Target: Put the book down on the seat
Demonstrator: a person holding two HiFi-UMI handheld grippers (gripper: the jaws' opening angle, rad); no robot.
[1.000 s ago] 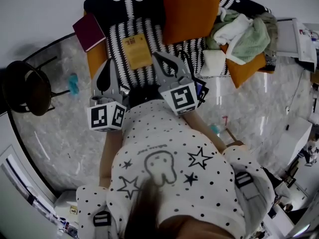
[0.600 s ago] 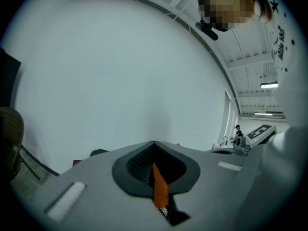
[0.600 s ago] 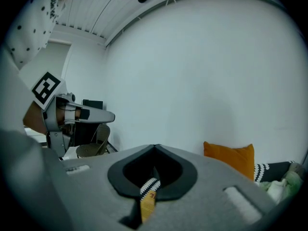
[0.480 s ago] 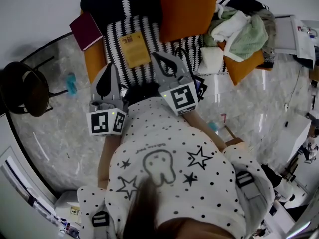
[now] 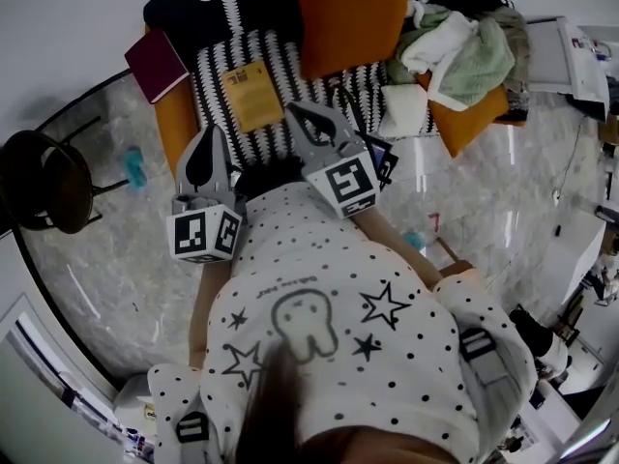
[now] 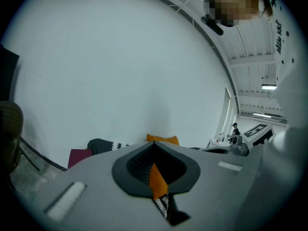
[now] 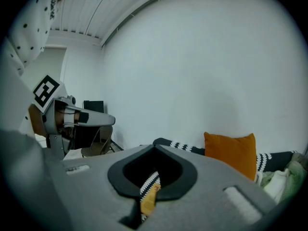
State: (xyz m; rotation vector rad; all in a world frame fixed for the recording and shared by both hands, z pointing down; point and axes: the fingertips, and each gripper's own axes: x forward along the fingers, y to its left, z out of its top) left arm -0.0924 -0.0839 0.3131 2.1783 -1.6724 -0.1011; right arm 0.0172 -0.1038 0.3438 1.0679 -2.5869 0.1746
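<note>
- Yellow book (image 5: 253,95) lay flat on the seat (image 5: 211,71), on its black-and-white patterned cover, and touched neither tool.
- Left tool (image 5: 210,135) had its jaws pressed together with nothing between them. Its tip hovered over the seat's front edge, at about 7 o'clock from the yellow book.
- Right tool (image 5: 296,114) also had its jaws closed on nothing. Its tip was just beside the yellow book's near right corner, at about 4 o'clock from it.
- Through the thin slit between its jaws, the right gripper view showed a strip of the patterned cover and the yellow book beyond.
- Orange cushion (image 5: 348,17) leaned on the backrest at about 2 o'clock from the yellow book.
- Maroon book (image 5: 155,64) lay at the seat's left edge, at about 10 o'clock and well apart.
- Heap of clothes (image 5: 464,51), green and white, filled the seat's 3 o'clock end.
- Black chair (image 5: 44,182) stood on the marbled floor (image 5: 116,249) at 9 o'clock in the head view.
</note>
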